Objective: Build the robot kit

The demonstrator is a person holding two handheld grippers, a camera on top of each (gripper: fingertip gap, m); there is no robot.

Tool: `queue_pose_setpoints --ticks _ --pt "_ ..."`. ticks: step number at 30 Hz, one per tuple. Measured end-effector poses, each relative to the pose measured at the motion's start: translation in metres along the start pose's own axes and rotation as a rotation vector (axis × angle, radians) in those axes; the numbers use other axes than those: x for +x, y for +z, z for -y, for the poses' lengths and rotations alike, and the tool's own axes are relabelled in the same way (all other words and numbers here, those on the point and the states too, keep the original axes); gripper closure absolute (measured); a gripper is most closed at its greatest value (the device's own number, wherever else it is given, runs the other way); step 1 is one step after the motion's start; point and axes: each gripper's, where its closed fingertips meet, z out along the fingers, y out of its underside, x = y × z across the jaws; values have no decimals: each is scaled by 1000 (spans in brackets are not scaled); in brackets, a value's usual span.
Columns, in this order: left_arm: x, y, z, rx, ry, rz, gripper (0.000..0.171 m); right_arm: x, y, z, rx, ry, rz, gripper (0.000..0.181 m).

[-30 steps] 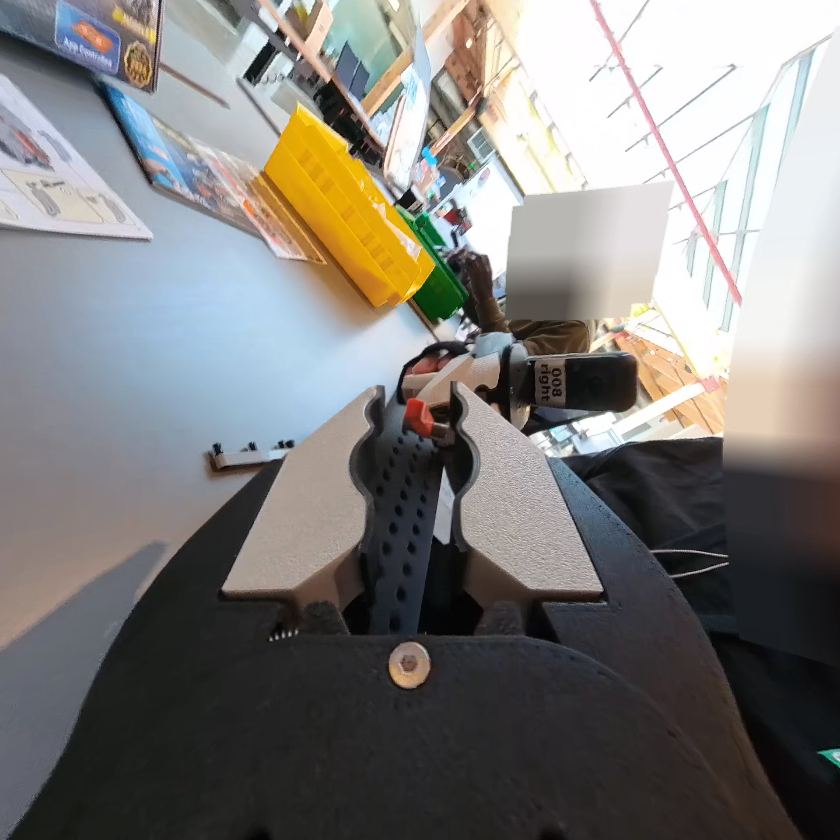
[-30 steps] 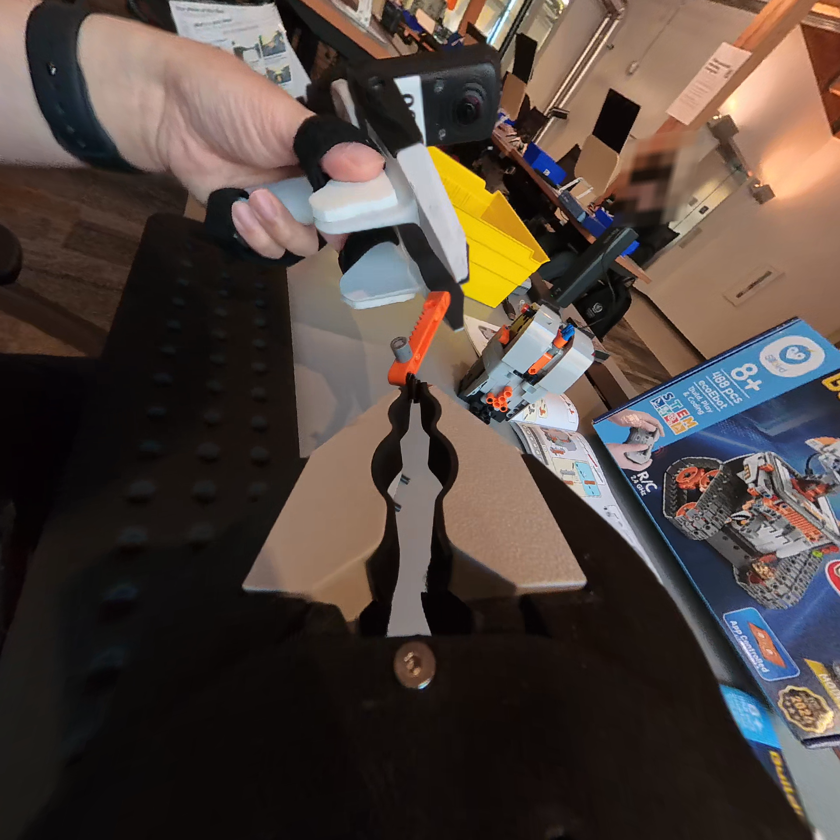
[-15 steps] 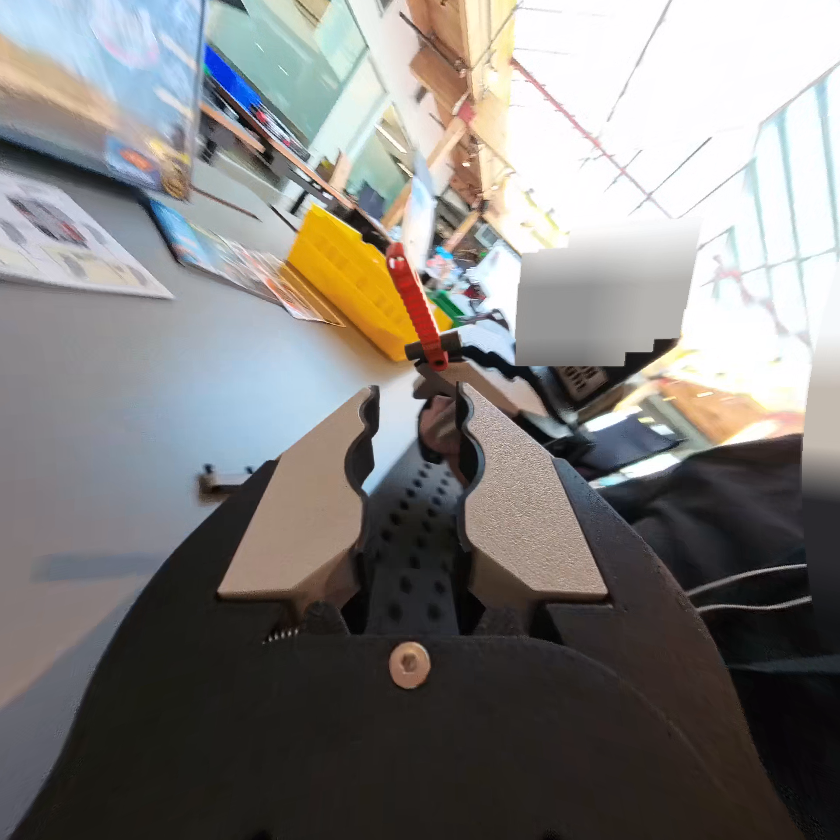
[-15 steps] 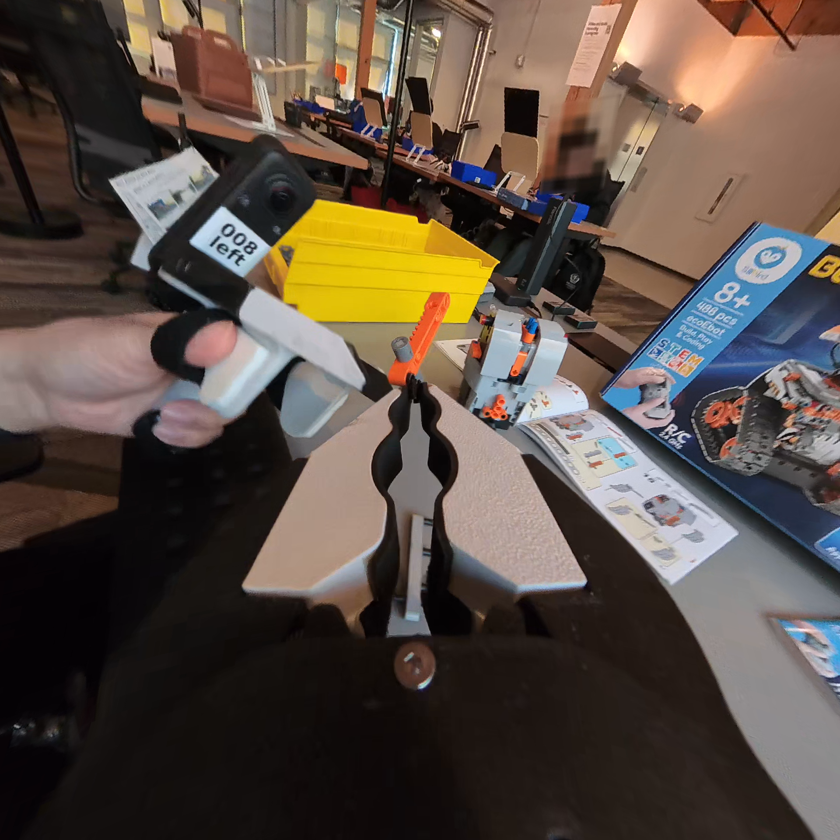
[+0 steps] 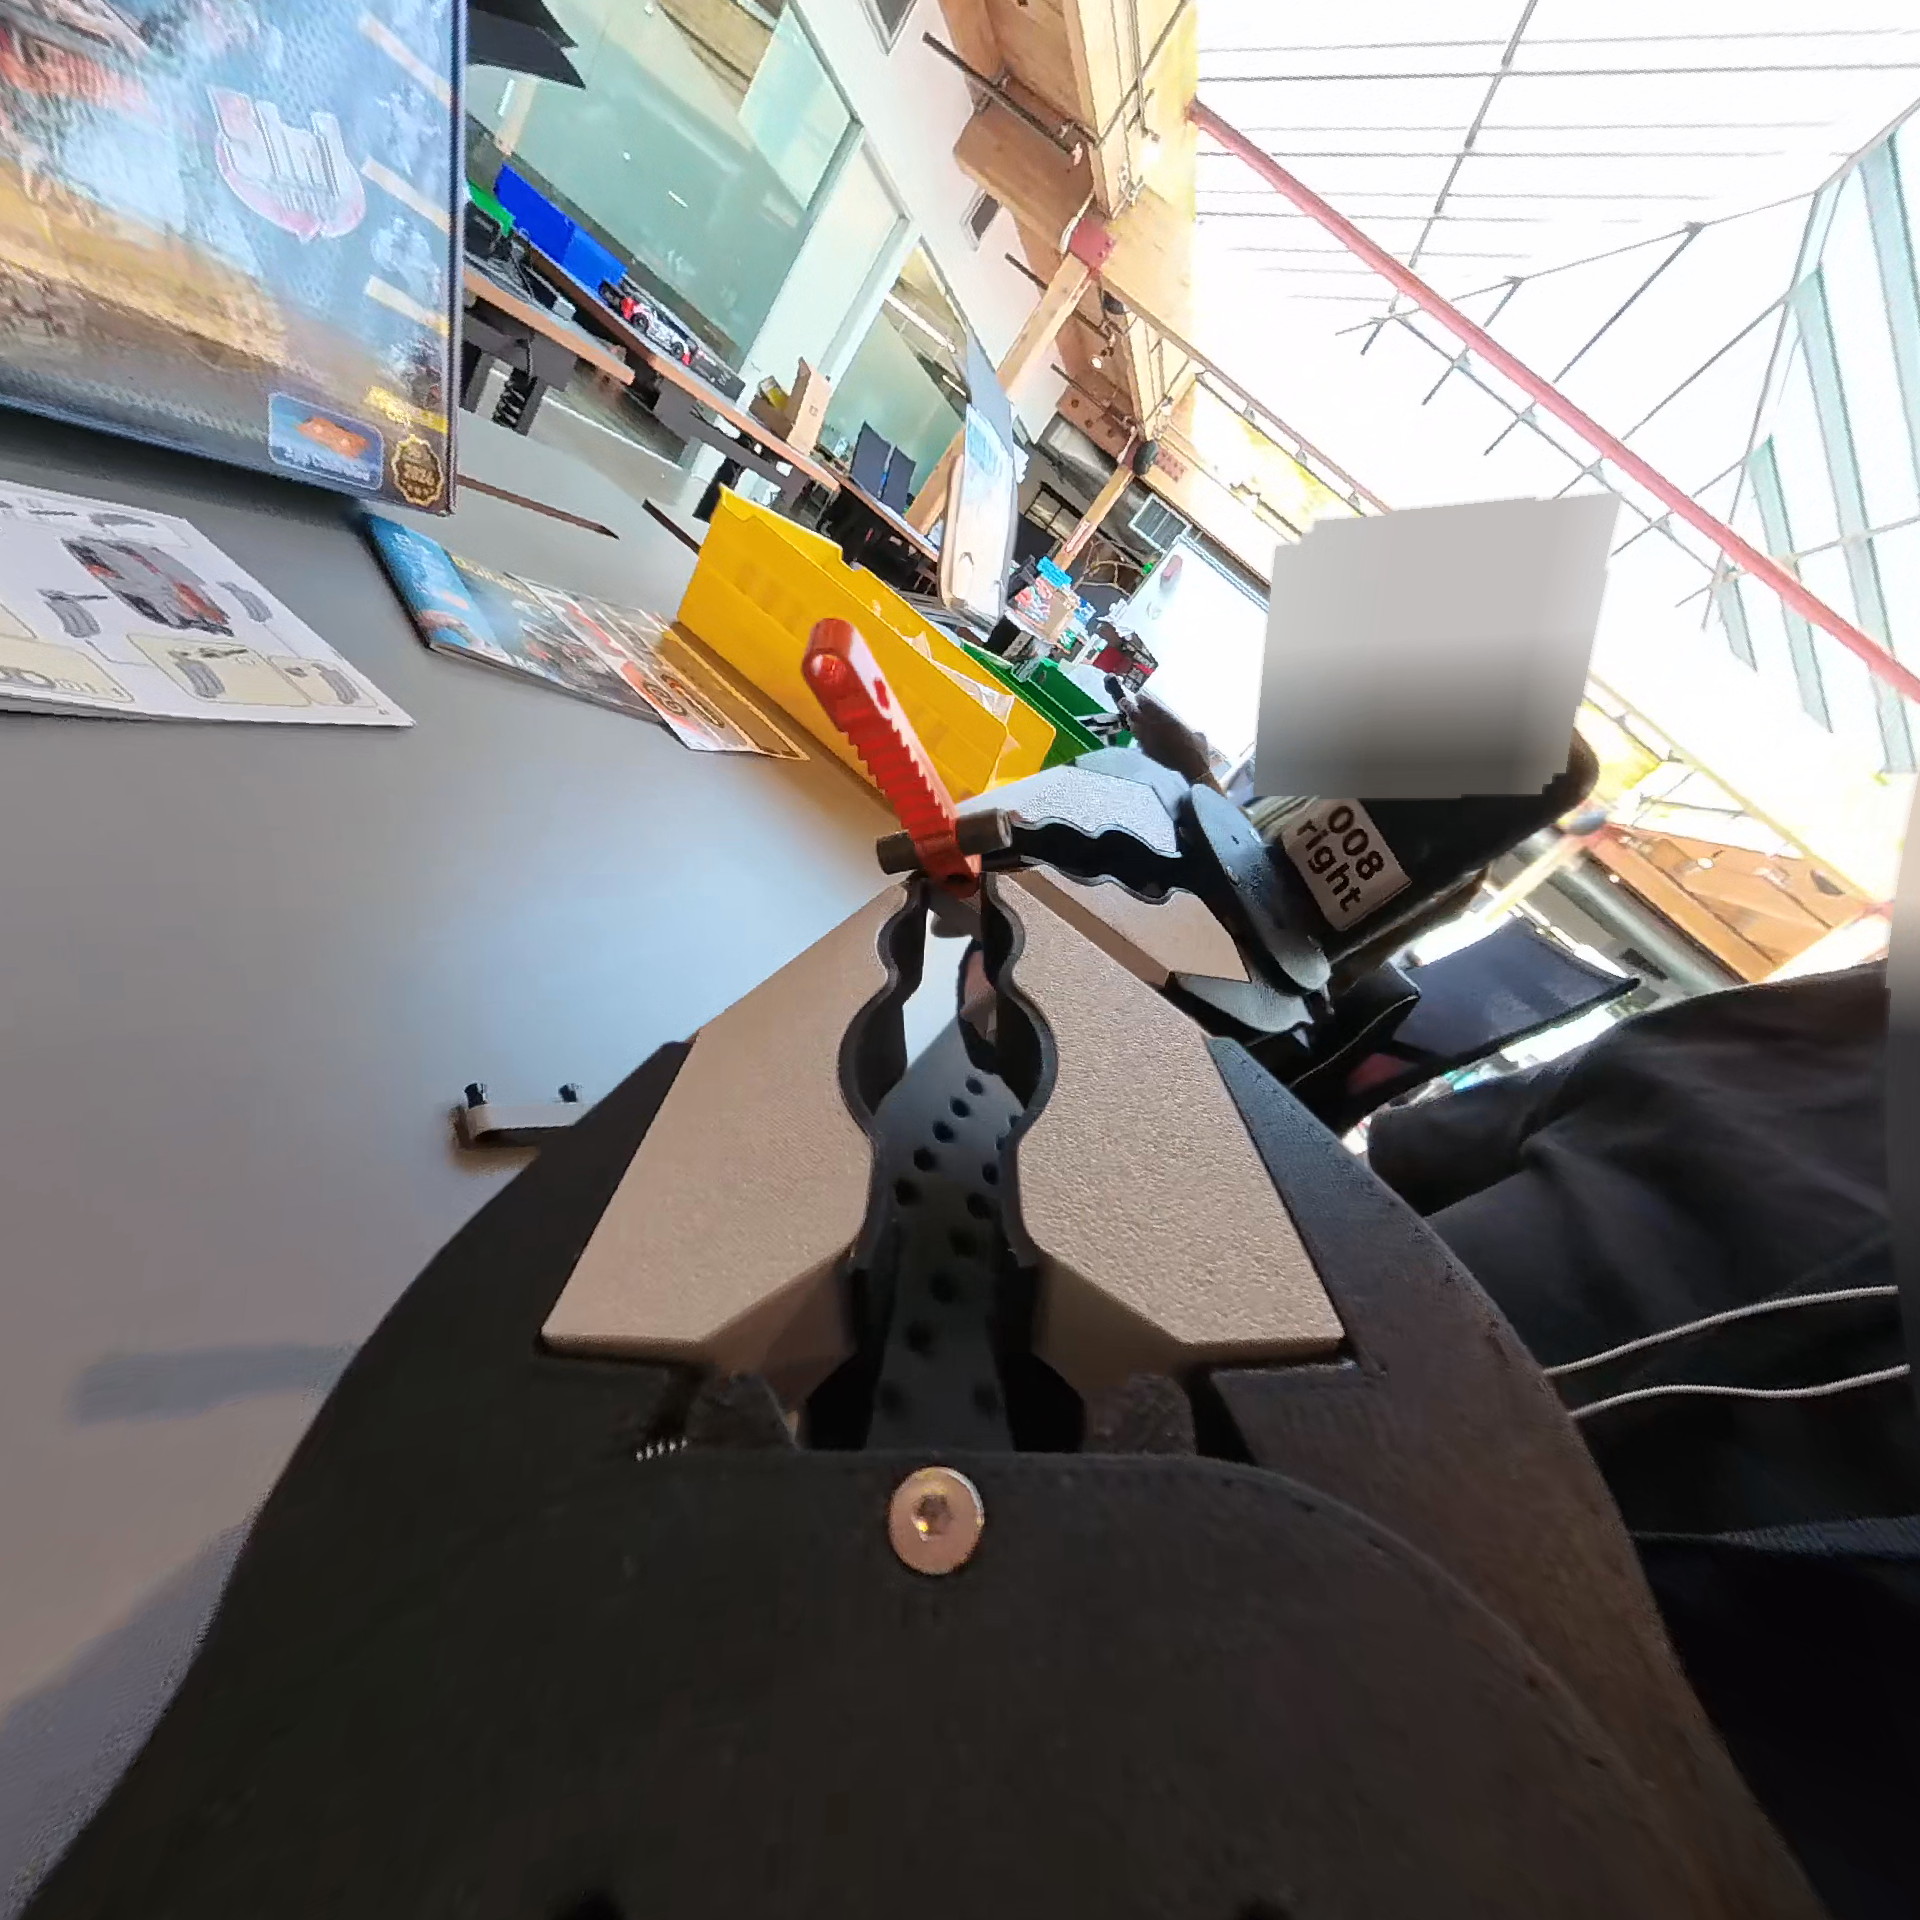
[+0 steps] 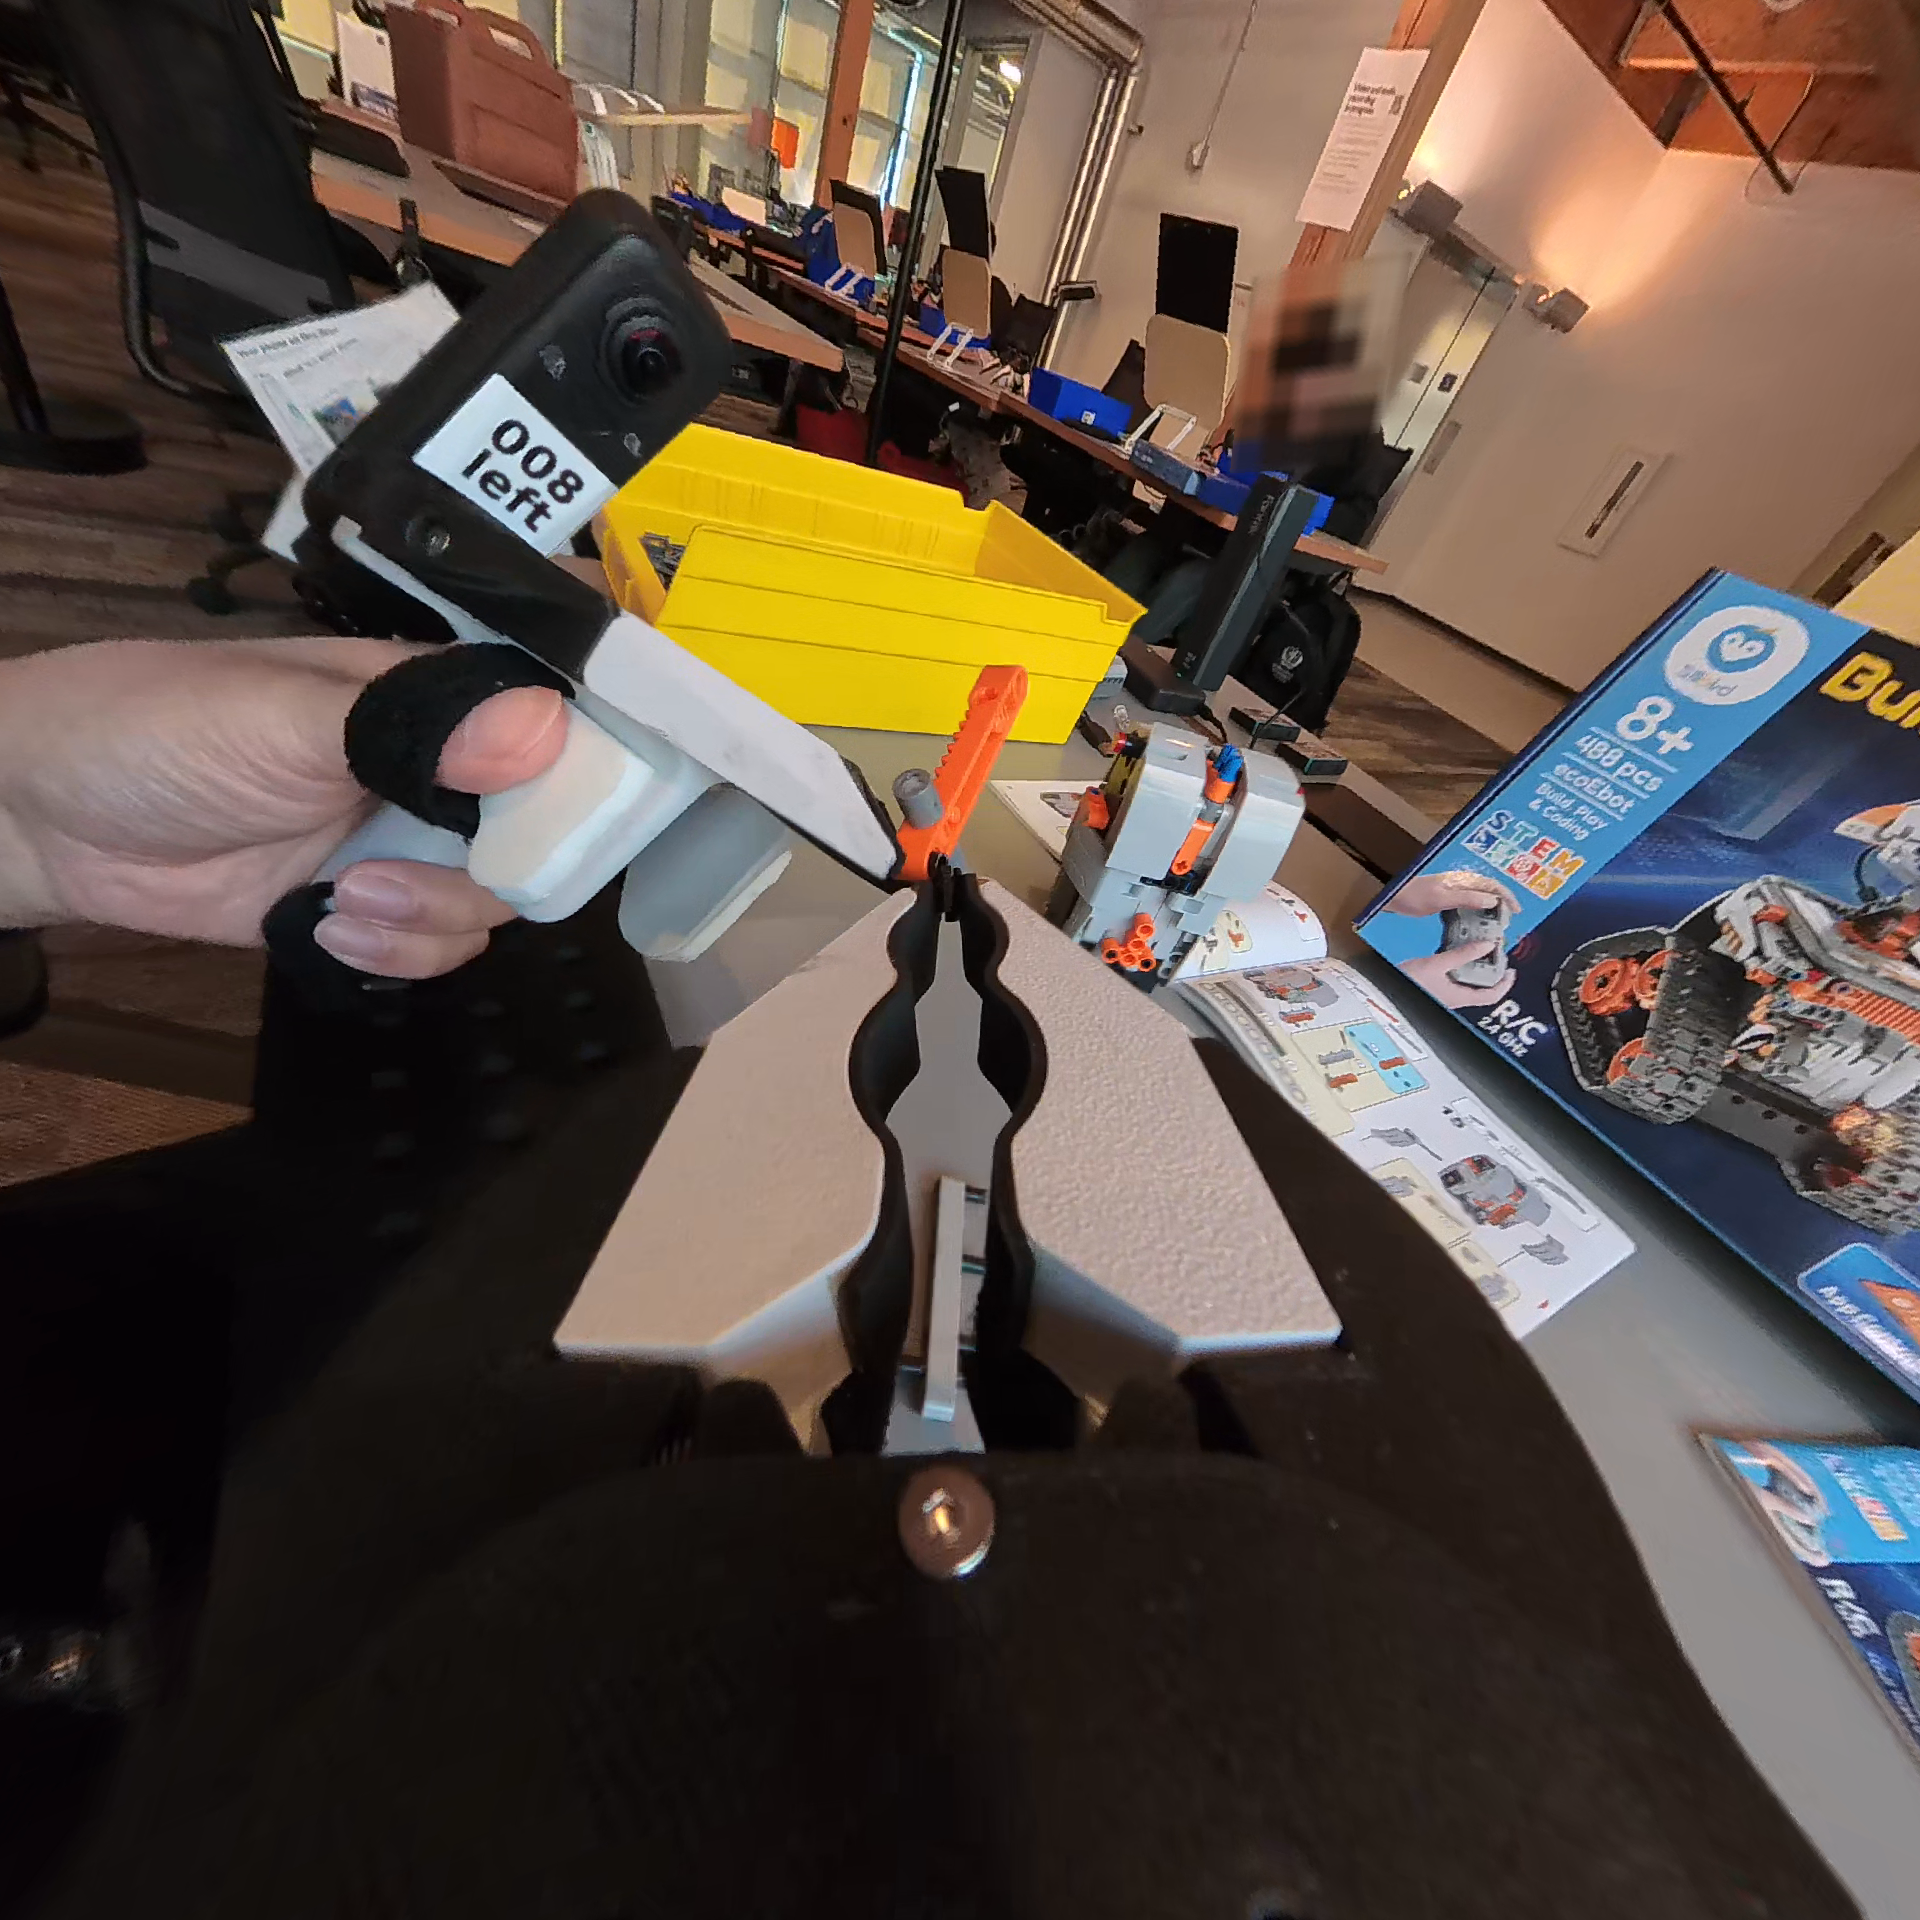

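Note:
An orange toothed beam [image 5: 878, 743] with a grey pin [image 5: 899, 854] through its lower end is held up above the grey table [image 5: 312, 935]. My left gripper [image 5: 948, 899] is shut on the beam's lower end. My right gripper [image 6: 940, 878] is shut on the same end of the beam [image 6: 971, 748], and the pin [image 6: 914, 787] sticks out to the side. The right gripper shows in the left wrist view [image 5: 1023, 831], coming in from the right. The left gripper [image 6: 873, 842], held by a hand [image 6: 208, 769], meets the beam from the left.
A grey-and-white brick model [image 6: 1184, 831] stands on an open instruction booklet [image 6: 1403, 1122]. A blue toy box [image 6: 1714, 883] lies to the right. A yellow bin [image 6: 883, 613] sits behind, with a green bin [image 5: 1049, 696] beside it. A small grey piece [image 5: 509, 1117] lies on the table. Less than 4 cm separates the two grippers' tips. From either gripper's tips it is about 12 cm to the small grey piece [image 5: 509, 1117]. My right wrist view [image 6: 955, 1209] looks at it from another angle.
My left gripper has moved up to the orange beam and its jaws have narrowed onto the lower end. The right gripper has kept hold of the beam and stayed nearly still.

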Motion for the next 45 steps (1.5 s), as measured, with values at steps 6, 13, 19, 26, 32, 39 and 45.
queue_pose_setpoints --ticks 6,13,19,26,32,39,45 --pt "4 -1 5 57 -47 -54 165 0 -1 5 19 -116 -48 179" --pt "11 -2 5 56 9 -92 166 -3 -4 11 55 -201 -62 178" --pt "21 -4 6 29 100 -128 166 -7 -8 19 86 -243 -36 178" --pt "13 -6 6 18 77 -98 166 -8 -7 11 56 -253 -24 174" --pt "-11 -18 2 -29 52 12 165 11 -14 -19 -72 -234 -29 169" --pt "-40 -39 -9 -115 -20 135 165 17 -28 -100 -416 57 135 162" --pt "-50 -44 -8 -159 -48 165 165 13 -29 -121 -563 10 301 161"
